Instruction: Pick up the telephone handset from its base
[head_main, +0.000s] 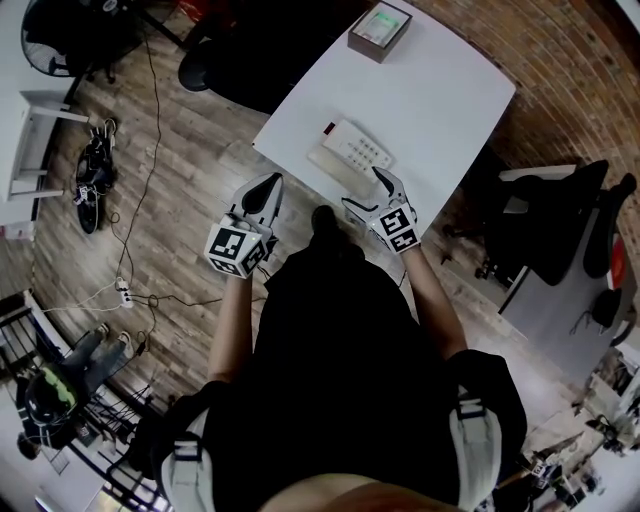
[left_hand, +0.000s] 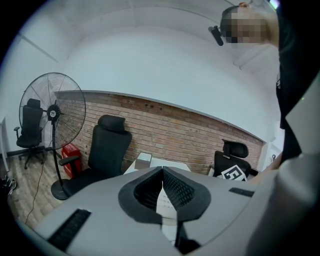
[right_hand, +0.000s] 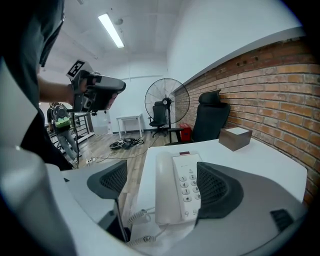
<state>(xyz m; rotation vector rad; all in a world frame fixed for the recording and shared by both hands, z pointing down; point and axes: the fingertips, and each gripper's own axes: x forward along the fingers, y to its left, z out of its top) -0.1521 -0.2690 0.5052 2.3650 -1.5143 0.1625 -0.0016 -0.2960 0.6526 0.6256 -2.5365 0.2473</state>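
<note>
A white telephone (head_main: 352, 152) sits near the front edge of the white table (head_main: 440, 90). Its handset (right_hand: 164, 187) rests on the left side of the base, beside the keypad (right_hand: 189, 184), and a coiled cord (right_hand: 134, 218) trails toward me. My right gripper (right_hand: 161, 171) is open just short of the phone, so the handset and keypad show between its jaws, untouched. In the head view the right gripper (head_main: 368, 192) hovers at the phone's near end. My left gripper (head_main: 268, 186) is held off the table's left edge, over the floor; its jaws (left_hand: 162, 172) are shut, with nothing in them.
A small brown box (head_main: 380, 28) stands at the table's far end. Black office chairs (head_main: 565, 225) stand to the right and beyond the table. A pedestal fan (left_hand: 52, 115) stands on the wooden floor to the left, where cables (head_main: 120, 290) lie. A brick wall runs behind the table.
</note>
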